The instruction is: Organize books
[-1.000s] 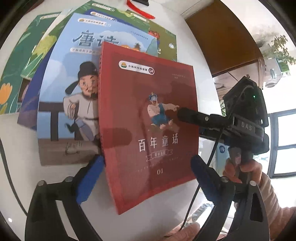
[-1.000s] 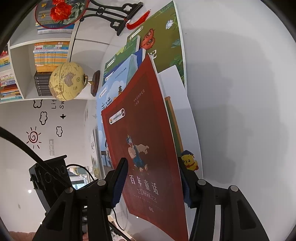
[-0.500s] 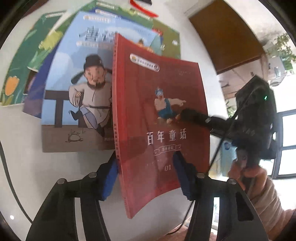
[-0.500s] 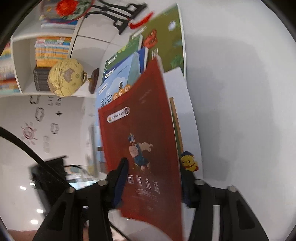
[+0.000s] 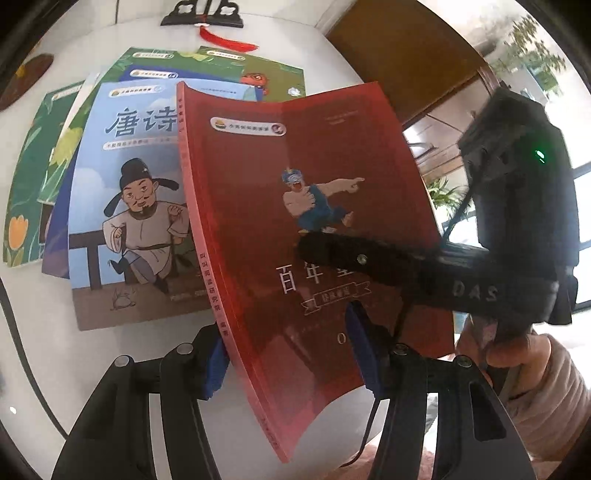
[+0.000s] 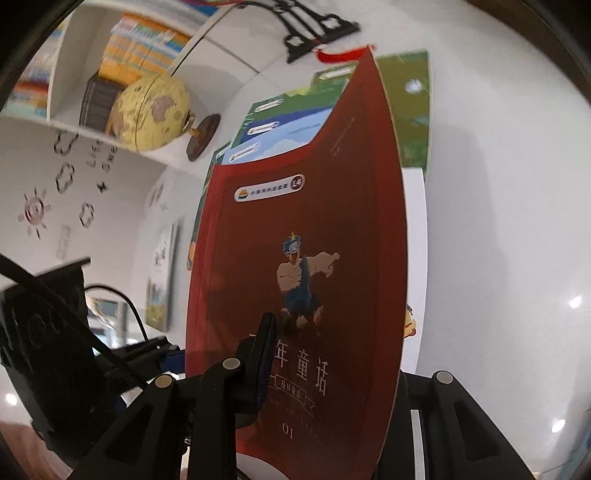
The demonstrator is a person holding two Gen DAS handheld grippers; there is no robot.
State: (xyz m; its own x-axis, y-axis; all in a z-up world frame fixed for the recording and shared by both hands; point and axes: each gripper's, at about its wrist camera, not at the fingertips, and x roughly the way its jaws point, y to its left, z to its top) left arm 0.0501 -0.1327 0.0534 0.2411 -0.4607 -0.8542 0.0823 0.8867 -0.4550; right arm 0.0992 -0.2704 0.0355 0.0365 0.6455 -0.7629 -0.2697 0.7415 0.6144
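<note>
A red book (image 5: 295, 221) with a pointing cartoon figure is lifted off the white table (image 5: 37, 350), tilted and bowed. My left gripper (image 5: 288, 350) is shut on its lower part, one blue pad at the spine and the other on the cover. The right gripper's finger (image 5: 332, 254) lies across the cover from the right edge. In the right wrist view the red book (image 6: 314, 221) stands between the jaws of my right gripper (image 6: 332, 354), which are closing; the right finger is hidden behind it. A blue book (image 5: 129, 206) and several green ones (image 5: 37, 166) lie fanned out beneath.
A black carved stand (image 5: 201, 14) with a red tassel sits at the table's far edge. A yellow globe (image 6: 151, 110) stands near a white shelf (image 6: 74, 92) packed with books. A person's hand (image 5: 517, 354) holds the right gripper beside a brown door.
The red book has risen off the pile and tilted up, now bowed. The left jaws closed in onto it, and the right jaws narrowed on its right edge. Both grippers rose.
</note>
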